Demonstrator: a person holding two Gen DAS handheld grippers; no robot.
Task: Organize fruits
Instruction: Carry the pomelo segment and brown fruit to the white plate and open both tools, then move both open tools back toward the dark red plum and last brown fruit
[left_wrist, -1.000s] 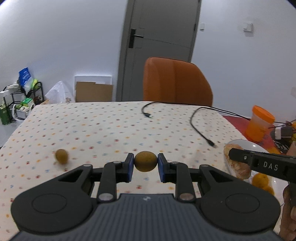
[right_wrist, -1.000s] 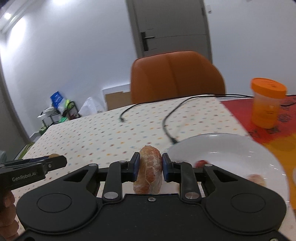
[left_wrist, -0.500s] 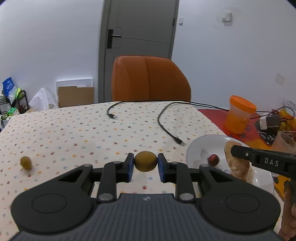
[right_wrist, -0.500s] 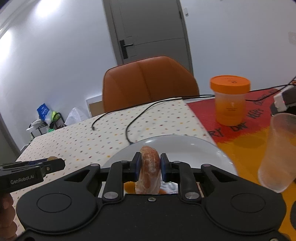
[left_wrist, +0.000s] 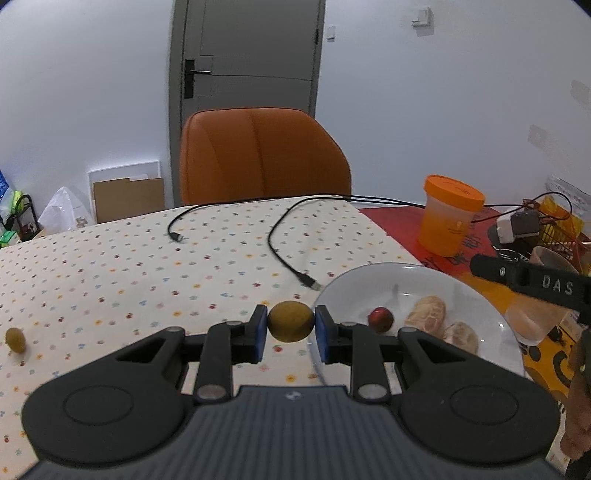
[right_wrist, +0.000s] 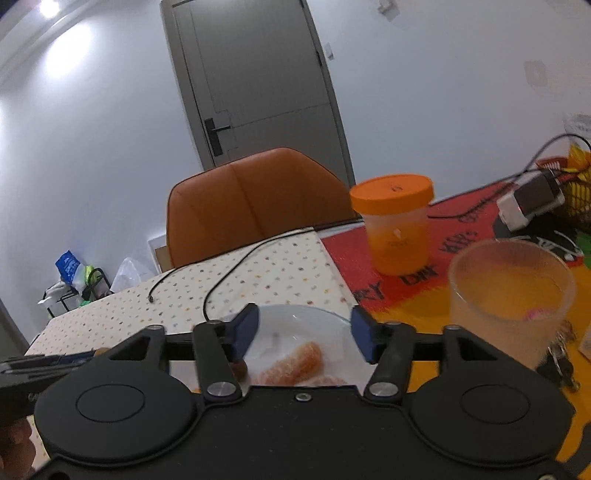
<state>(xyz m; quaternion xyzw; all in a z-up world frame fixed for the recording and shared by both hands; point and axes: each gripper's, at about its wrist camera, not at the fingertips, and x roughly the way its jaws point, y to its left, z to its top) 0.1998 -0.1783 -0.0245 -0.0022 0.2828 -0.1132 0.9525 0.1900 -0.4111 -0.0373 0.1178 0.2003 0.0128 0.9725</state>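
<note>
At the far left edge of my left wrist view, a small green-brown fruit (left_wrist: 15, 339) lies alone on the dotted tablecloth (left_wrist: 110, 266), well apart from everything else. In the lower middle of that frame my left gripper (left_wrist: 290, 326) has its blue pads clamped on a round olive-brown kiwi (left_wrist: 290, 321), held above the cloth just left of the white plate (left_wrist: 369, 277). Behind it, two black cables (left_wrist: 284, 254) trail across the cloth toward the orange chair (left_wrist: 264, 155) in the upper middle. On the plate, right of centre, sit a small red fruit (left_wrist: 380, 319) and, beside it, two peeled orange pieces (left_wrist: 428, 314). Further right, an orange-lidded jar (left_wrist: 448, 218) stands on the red mat (left_wrist: 399, 225), and at the right edge the black body of my other gripper juts into the frame.

In my right wrist view, the end of the left tool shows at the lower left edge. In the lower middle my right gripper (right_wrist: 303, 332) has its fingers spread wide with nothing between them, hanging over the plate (right_wrist: 295, 317), where a peeled orange piece (right_wrist: 295, 363) lies just below the gap. The same orange-lidded jar (right_wrist: 393, 225) stands right of centre, and a frosted plastic cup (right_wrist: 509, 295) stands at the right, near the plate.
</note>
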